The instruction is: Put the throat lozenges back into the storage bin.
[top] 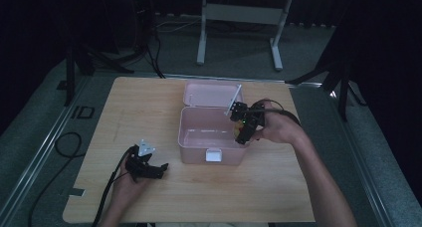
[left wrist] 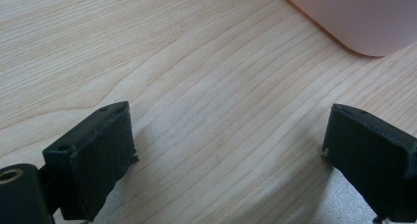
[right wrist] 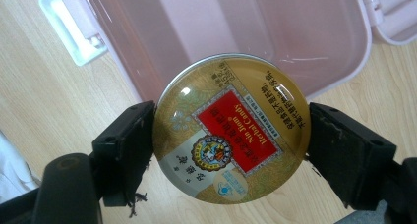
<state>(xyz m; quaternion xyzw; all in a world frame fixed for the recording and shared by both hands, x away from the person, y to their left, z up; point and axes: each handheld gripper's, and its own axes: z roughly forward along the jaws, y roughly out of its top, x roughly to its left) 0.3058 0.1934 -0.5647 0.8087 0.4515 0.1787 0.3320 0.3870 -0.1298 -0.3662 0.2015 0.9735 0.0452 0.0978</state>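
Candy tin, round and gold, was clamped between the right gripper jaws over a pink box; left gripper jaws were held wide apart above the table, empty.

High view: we look down, forward on table. Gripper views: close, both share pink box.

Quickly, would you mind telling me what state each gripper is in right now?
Left gripper: open, holding nothing, low over the table.
Right gripper: shut on the round candy tin, beside the open pink box.
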